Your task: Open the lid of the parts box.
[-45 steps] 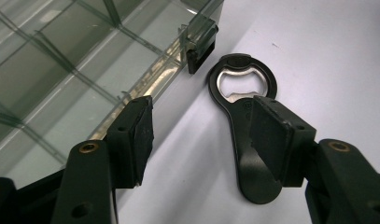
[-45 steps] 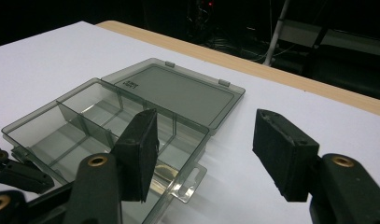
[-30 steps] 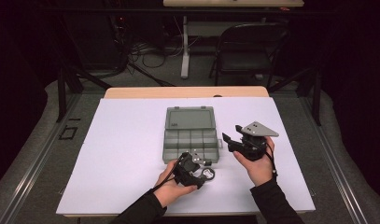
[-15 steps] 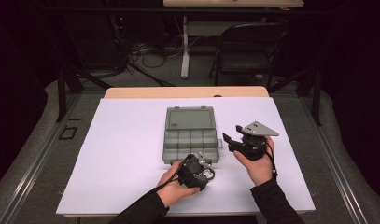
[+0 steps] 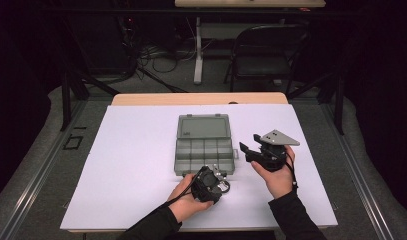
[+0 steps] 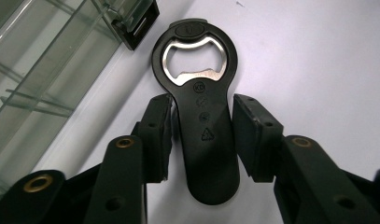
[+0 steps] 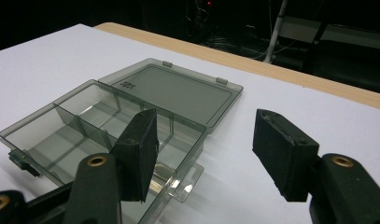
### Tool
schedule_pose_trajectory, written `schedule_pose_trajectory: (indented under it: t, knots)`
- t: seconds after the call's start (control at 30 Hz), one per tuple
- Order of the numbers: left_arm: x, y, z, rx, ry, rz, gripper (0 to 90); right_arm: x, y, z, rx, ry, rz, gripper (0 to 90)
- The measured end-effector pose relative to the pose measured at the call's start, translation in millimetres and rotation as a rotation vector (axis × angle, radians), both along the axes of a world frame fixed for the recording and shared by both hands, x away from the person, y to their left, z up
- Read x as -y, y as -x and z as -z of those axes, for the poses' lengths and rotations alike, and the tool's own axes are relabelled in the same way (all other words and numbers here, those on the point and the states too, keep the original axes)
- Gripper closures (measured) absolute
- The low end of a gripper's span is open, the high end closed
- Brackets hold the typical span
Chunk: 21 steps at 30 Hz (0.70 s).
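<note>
Your left gripper [image 6: 201,135] jaws just been closing, now straddling the black plastic bottle opener w/ steel mouth [image 6: 201,102]; small gaps both sides, pads not pressing yet. Opener flat on white table [image 6: 313,60], just beside the open smoky-clear compartment box [image 5: 205,147]. Right gripper [image 7: 204,149] open, held above the table right of box.

recycling triangle sign on bottle opener [image 6: 204,112]

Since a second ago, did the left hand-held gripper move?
No. The left hand-held gripper stays at the near edge of the open box; its jaws have just been closing around the bottle opener.
</note>
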State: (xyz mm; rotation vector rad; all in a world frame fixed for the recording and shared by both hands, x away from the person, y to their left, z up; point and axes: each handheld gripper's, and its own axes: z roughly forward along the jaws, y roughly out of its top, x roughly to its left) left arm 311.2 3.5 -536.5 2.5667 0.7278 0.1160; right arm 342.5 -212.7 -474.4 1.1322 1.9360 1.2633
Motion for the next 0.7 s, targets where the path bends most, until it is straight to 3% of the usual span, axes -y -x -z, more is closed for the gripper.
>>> schedule_pose_trajectory:
  t: [0.17, 0.7]
  knots:
    - [-1.7, -1.5, 0.0, -0.002, 0.006, -0.005, 64.4, 1.4, -0.6, 0.0, -0.001, -0.001, 0.000, 40.5]
    - [-4.3, -3.0, 0.3, -0.005, 0.016, 0.017, 64.9, 1.6, -0.8, 0.4, -0.002, -0.001, 0.005, 40.8]
